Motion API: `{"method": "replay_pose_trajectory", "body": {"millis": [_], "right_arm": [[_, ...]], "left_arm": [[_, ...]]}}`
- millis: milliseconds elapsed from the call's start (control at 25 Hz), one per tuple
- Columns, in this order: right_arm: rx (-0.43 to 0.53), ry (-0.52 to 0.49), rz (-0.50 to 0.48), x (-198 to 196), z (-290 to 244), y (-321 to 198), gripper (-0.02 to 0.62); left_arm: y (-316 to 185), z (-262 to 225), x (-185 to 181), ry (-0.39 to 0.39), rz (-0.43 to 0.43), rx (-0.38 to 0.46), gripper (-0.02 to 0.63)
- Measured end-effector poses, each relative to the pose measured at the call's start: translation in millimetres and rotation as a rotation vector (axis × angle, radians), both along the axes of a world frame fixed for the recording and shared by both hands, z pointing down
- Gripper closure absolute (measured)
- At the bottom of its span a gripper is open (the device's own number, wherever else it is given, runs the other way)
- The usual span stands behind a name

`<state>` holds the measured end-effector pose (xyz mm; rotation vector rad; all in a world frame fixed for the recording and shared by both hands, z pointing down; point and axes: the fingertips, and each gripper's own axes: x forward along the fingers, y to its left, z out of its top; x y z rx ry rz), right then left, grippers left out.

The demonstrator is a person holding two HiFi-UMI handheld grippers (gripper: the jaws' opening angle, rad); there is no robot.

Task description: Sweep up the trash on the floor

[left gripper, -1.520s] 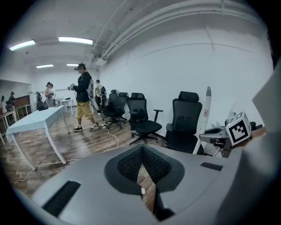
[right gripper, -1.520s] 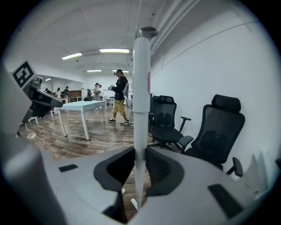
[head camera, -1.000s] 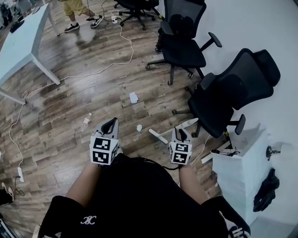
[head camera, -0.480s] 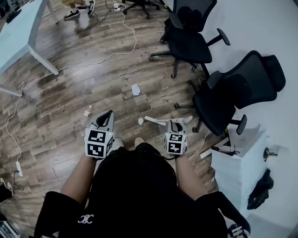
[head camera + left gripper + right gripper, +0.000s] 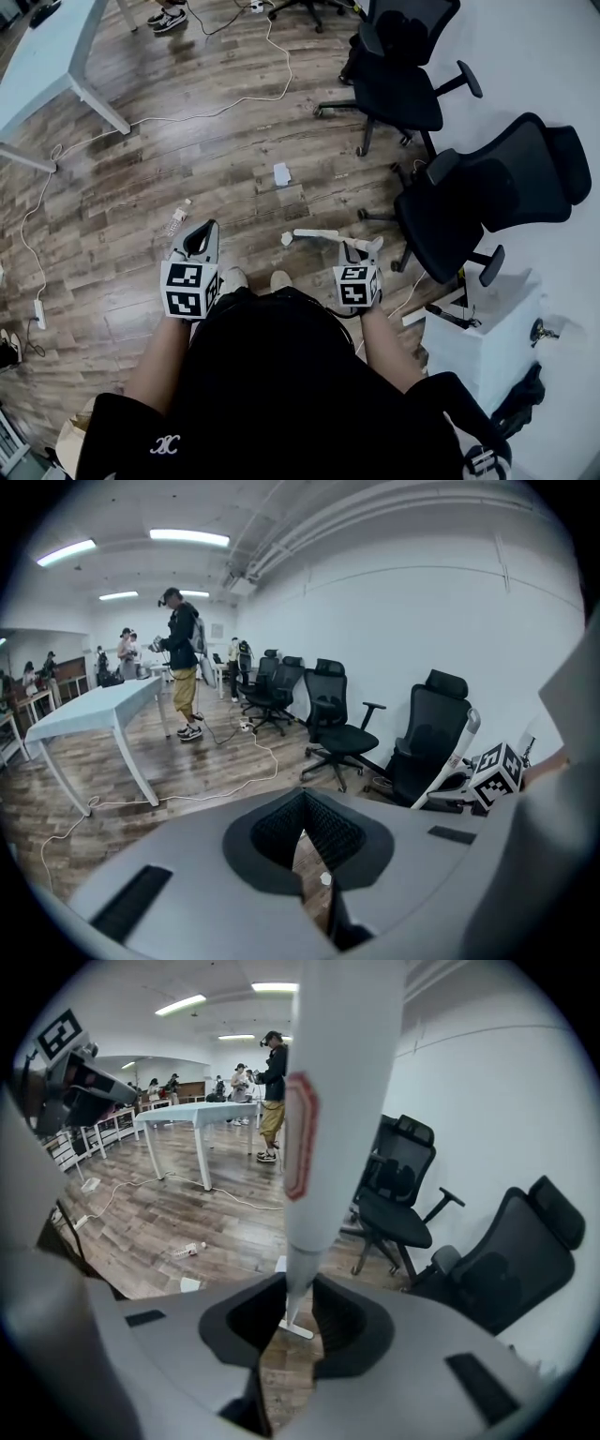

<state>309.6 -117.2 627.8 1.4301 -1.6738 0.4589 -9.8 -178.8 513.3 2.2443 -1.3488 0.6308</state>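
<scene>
Right gripper view: right gripper clamps the broom pole, ready to sweep.
Left gripper: jaws together, holding nothing.

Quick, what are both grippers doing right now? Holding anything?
Left gripper: shut, holding nothing.
Right gripper: shut on the white broom handle.

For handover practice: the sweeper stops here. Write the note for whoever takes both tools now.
Left tool: shut, empty.
Right tool: shut on the long white broom, head low by the brown wooden floor.
Nothing gathered yet: small crumpled white paper beside the broom head, flat white paper sheet farther ahead, clear plastic bottle ahead of the left tool.
Left: sweep all three up.
</scene>
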Motion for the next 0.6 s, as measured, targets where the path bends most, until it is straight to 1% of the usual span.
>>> {"method": "replay_pose_trajectory", "body": {"millis": [200,360,480,600], "right_arm": [[0.008,-0.002,-0.088,18.1,-5.7,17.7,0.502],[0.014,-0.01,-0.183,28.6,-14.0,17.0,0.502],[-0.015,-0.009,-0.267,38.9,-18.1,20.7,0.502],[-0.06,-0.009,-0.342,44.6,-18.4,25.8,0.503]], "left_arm": [[11.0,4.6,16.0,-0.014,-0.014,-0.015,0.611],[14.9,6.5,34.4,-0.024,0.003,-0.019,0.611],[20.7,6.3,50.0,-0.035,0.024,-0.014,0.611],[25.1,5.0,54.1,-0.046,0.024,-0.009,0.611]]}}
